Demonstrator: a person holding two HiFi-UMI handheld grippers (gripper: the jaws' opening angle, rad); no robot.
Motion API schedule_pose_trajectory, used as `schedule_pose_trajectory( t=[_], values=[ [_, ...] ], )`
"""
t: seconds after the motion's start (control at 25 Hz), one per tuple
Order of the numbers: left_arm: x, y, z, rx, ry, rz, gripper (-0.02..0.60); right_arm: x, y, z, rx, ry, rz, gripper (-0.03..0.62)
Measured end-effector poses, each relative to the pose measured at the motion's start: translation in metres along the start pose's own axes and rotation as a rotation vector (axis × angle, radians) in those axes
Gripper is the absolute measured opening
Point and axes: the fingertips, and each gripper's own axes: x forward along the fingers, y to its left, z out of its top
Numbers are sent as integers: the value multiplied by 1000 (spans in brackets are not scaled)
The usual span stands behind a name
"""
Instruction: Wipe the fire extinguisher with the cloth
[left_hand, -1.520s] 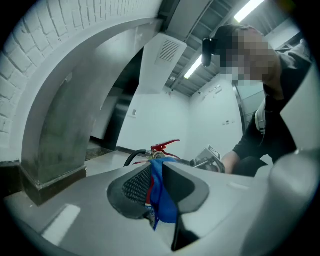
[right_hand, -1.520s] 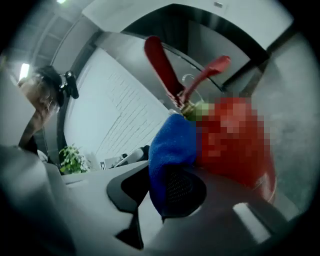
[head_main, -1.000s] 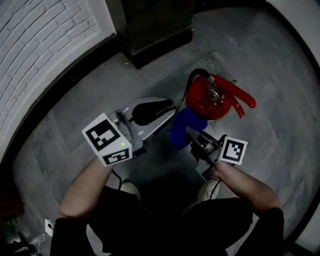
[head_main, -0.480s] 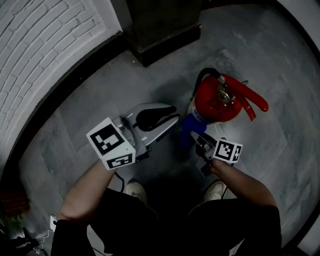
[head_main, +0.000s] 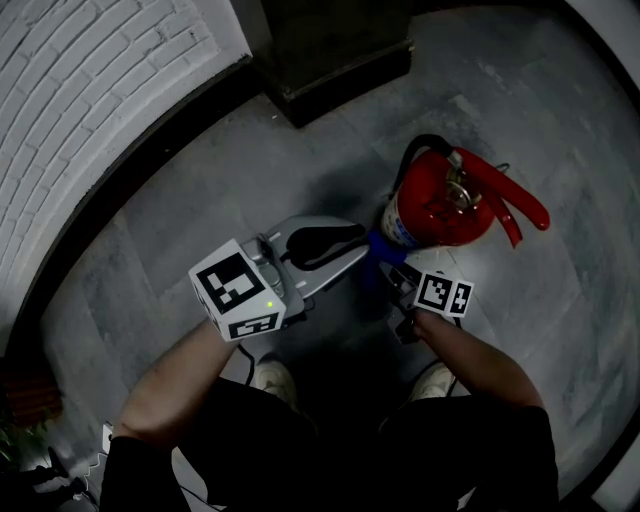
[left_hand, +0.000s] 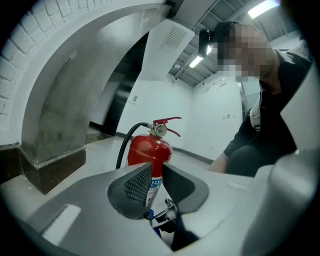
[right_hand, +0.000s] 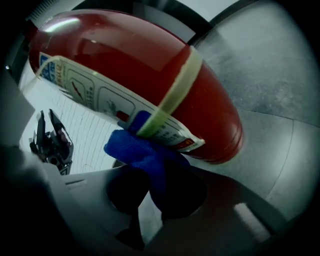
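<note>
Head view, centre right: red fire extinguisher (head_main: 440, 205) upright on grey floor (head_main: 560, 330), blue cloth (head_main: 379, 244) against its near lower side. Right gripper (head_main: 388, 266) sits close beside the cylinder. Left gripper (head_main: 360, 243) is just short of it, not touching. Open floor lies to right and lower left. Dark plinth (head_main: 340, 50) at top and brick wall (head_main: 90, 90) at upper left are both well apart. Black hose (head_main: 412, 155) and red lever (head_main: 520, 205) project from the top and are likely snags.

Left gripper view: jaws parted by a narrow gap, nothing between them. Extinguisher stands beyond, bare floor around its base.

Right gripper view: jaws clenched on cloth, its bunched end pressed to printed label (right_hand: 100, 95) low on cylinder.

Progress, judged: wiping is under way on the lower body. Shoulder, valve and far side apparently remain.
</note>
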Motion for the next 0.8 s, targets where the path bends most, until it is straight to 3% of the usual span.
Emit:
schedule_pose_trajectory(
  t=[0.2,0.44,0.6,0.68,0.8],
  values=[
    [-4,3,-10,-8,32,5,66,3,-31,-10,24,-11,-53,58],
    [-13,11,-16,-23,46,33,66,6,-65,-17,-22,19,-131,58],
    [-13,12,-20,-19,62,33,66,2,-75,-30,30,60,-180,58],
    [-12,9,-24,4,86,17,66,-1,-63,-45,22,118,-147,58],
    [-13,3,-28,43,132,-29,66,-5,-18,-61,-72,215,-21,58]
  ],
)
